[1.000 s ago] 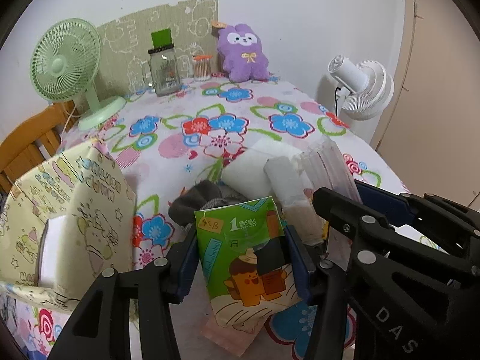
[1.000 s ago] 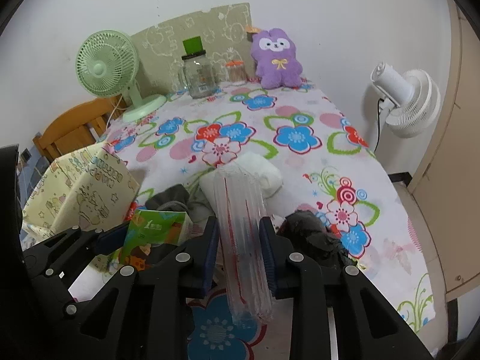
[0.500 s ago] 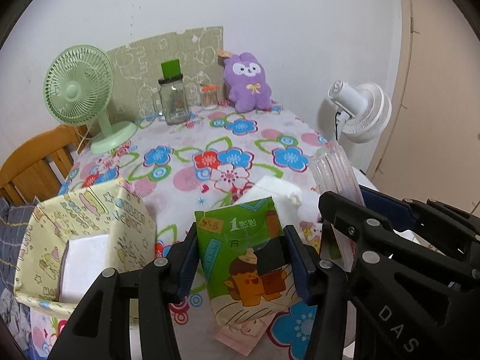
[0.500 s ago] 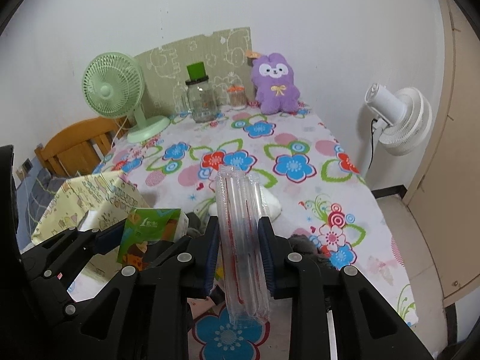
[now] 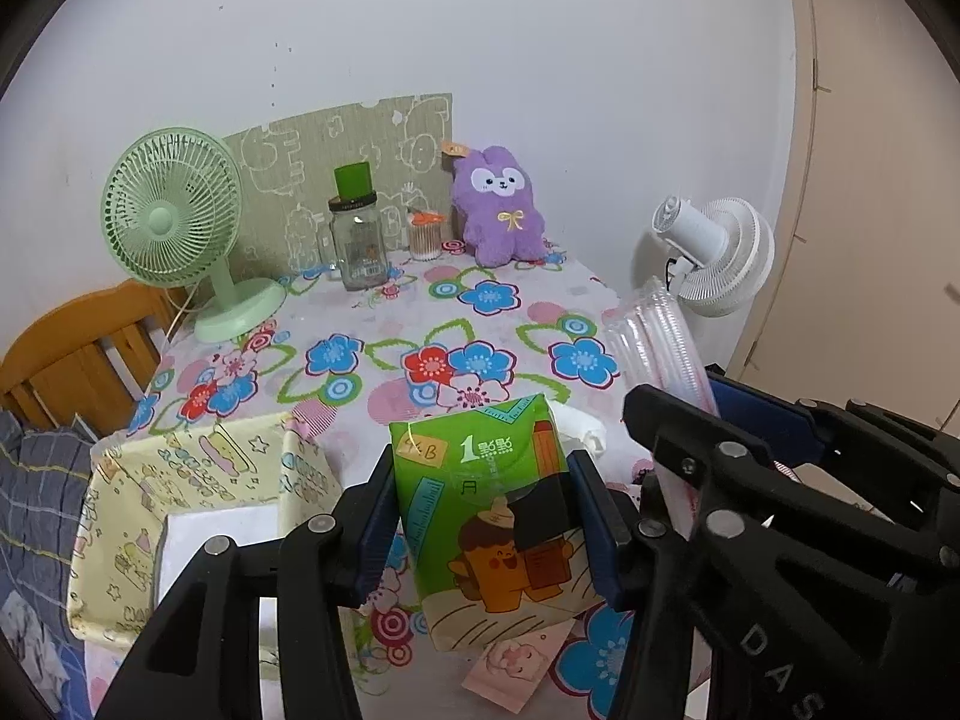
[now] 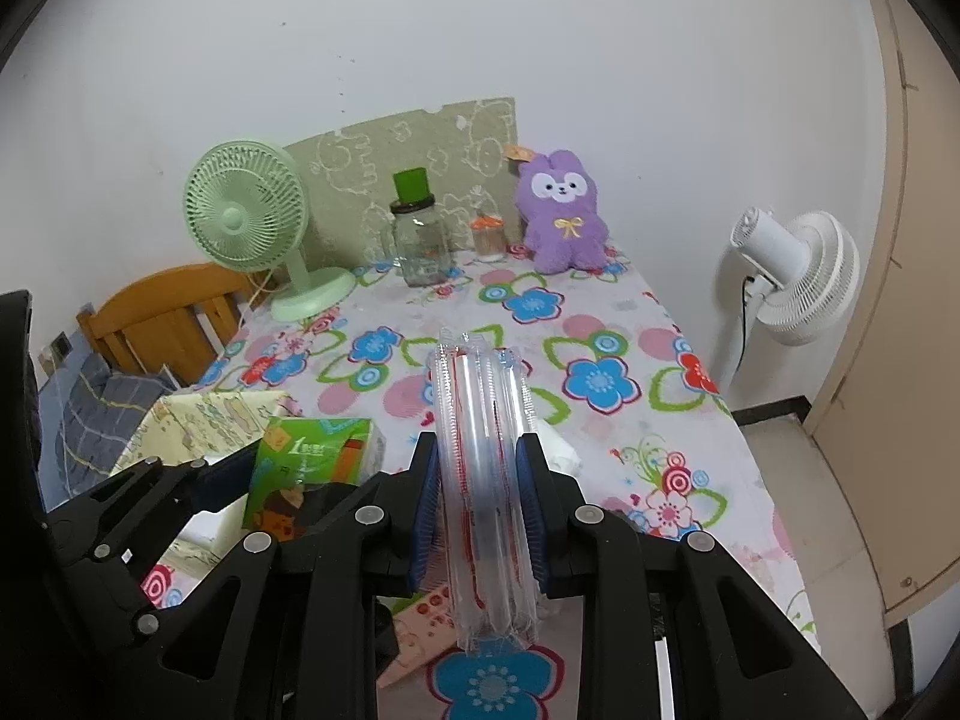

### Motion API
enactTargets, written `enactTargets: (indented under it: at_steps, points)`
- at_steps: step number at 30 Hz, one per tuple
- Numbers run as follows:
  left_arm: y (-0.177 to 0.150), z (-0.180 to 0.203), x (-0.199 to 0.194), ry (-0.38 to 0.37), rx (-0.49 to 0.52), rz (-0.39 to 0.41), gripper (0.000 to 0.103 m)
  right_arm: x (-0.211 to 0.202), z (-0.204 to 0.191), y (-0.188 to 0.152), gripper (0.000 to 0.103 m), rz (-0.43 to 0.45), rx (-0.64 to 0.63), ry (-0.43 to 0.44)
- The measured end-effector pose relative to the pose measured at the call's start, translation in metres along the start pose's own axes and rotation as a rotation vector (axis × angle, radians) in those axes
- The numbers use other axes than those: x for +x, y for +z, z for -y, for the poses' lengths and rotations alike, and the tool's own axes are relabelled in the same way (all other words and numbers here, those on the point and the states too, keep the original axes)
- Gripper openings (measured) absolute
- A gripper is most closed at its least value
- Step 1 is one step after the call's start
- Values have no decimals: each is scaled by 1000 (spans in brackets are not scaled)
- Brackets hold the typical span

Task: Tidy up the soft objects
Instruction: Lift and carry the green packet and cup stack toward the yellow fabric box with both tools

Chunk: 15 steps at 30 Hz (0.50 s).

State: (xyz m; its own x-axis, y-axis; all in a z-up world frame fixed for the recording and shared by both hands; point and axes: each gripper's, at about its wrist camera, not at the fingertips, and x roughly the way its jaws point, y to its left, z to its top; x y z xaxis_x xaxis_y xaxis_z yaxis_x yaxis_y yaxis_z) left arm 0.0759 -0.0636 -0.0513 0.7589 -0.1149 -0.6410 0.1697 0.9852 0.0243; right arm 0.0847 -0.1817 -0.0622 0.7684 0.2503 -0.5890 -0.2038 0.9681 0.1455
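My left gripper [image 5: 483,516] is shut on a green tissue pack [image 5: 498,516] with a cartoon print, held up above the flowered tablecloth [image 5: 384,360]. My right gripper [image 6: 479,504] is shut on a clear plastic pack with red lines [image 6: 483,480], standing upright between the blue pads. In the left wrist view that clear pack [image 5: 660,342] and the right gripper's black frame [image 5: 780,510] are on the right. The right wrist view has the tissue pack [image 6: 312,468] at its left. A yellow patterned fabric box [image 5: 180,516], open on top, sits below and left. A purple plush toy [image 5: 498,210] sits at the table's far edge.
A green desk fan [image 5: 174,222], a glass jar with a green lid [image 5: 357,240] and a small jar of swabs [image 5: 426,234] stand at the back. A white floor fan [image 6: 792,276] is off the table's right side. A wooden chair [image 6: 162,318] stands at the left. A pink card [image 5: 516,666] lies near the front.
Both grippers have risen with their packs. The rolled white and dark cloths that lay just behind the tissue pack have dropped out of sight, and more of the far table and wall shows.
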Motion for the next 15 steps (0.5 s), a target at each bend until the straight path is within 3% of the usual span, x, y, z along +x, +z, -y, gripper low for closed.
enactTargets:
  at_steps: [15]
  points:
    - [7,-40,-13,63,-53,26,55,5,-42,19,29,-9,-66,55]
